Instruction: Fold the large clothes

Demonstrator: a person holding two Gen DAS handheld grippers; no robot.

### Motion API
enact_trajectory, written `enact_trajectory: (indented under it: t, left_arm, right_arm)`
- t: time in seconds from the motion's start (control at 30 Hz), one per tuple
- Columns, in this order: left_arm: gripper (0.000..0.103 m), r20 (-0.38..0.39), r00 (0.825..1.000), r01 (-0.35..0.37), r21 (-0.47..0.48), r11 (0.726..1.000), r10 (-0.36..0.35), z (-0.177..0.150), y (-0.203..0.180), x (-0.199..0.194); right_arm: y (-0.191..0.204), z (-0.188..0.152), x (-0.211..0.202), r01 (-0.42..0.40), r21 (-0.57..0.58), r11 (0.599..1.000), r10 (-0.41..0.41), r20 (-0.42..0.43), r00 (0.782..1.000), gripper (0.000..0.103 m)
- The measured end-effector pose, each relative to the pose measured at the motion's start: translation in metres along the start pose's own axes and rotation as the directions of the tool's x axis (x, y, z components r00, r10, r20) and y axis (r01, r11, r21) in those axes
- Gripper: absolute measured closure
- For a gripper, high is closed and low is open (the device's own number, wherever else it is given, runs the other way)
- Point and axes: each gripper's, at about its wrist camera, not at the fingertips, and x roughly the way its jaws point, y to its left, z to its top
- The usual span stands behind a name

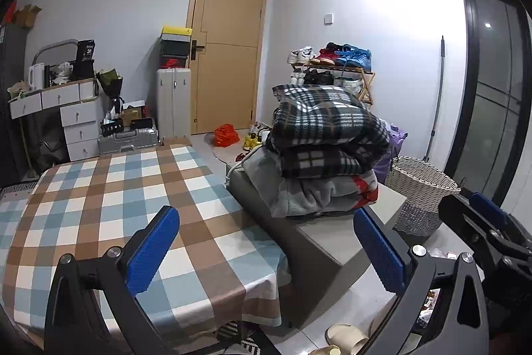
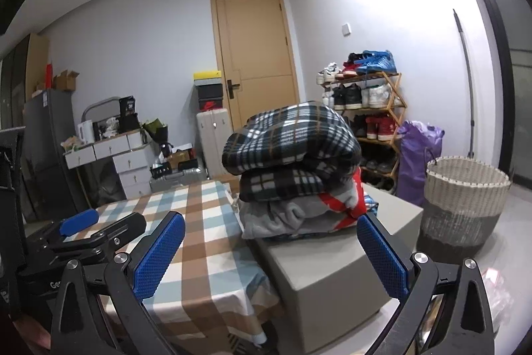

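Observation:
A pile of folded clothes sits on a grey box (image 1: 319,242) (image 2: 332,275) to the right of the table. On top lies a dark plaid fleece (image 1: 326,118) (image 2: 289,142), and under it a grey garment with red patches (image 1: 319,192) (image 2: 299,215). The table carries a brown, blue and white checked cloth (image 1: 109,198) (image 2: 206,222) with nothing on it. My left gripper (image 1: 266,248) hangs open over the table's near right corner. Open too, my right gripper (image 2: 271,252) is held in front of the box, short of the pile. Neither holds anything.
A woven laundry basket (image 1: 419,188) (image 2: 465,198) stands right of the box. Behind are a shoe rack (image 2: 365,108), a purple bag (image 2: 415,152), a wooden door (image 1: 229,49), suitcases, shoe boxes and a white drawer unit (image 1: 76,118). Slippers (image 1: 345,338) lie on the floor.

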Motion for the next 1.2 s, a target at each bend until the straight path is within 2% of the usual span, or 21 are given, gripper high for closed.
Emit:
enact_trajectory:
  t: [0.17,0.6,1.0,1.2]
  left_arm:
    - [0.001,0.016,1.000,-0.009,0.018,1.000,0.008,0.000,-0.006,-0.008]
    - [0.001,0.049,0.999,-0.018,-0.006,1.000,0.018,0.002,0.001,-0.019]
    - [0.001,0.031,1.000,0.002,-0.007,1.000,-0.002,0.000,-0.002,-0.017]
    - [0.001,0.038,0.999,-0.010,0.000,1.000,0.010,0.001,-0.004,-0.018]
  right_arm:
    - [0.000,0.000,-0.005,-0.003,0.016,1.000,0.003,0.006,1.000,0.000]
    - [0.010,-0.001,-0.014,-0.035,0.006,0.999,0.035,0.023,0.999,0.000]
    - [0.007,-0.002,-0.016,-0.033,0.028,0.999,0.032,0.028,0.999,0.000]
    - [0.006,-0.002,-0.017,-0.028,0.030,0.999,0.027,0.042,0.999,0.000]
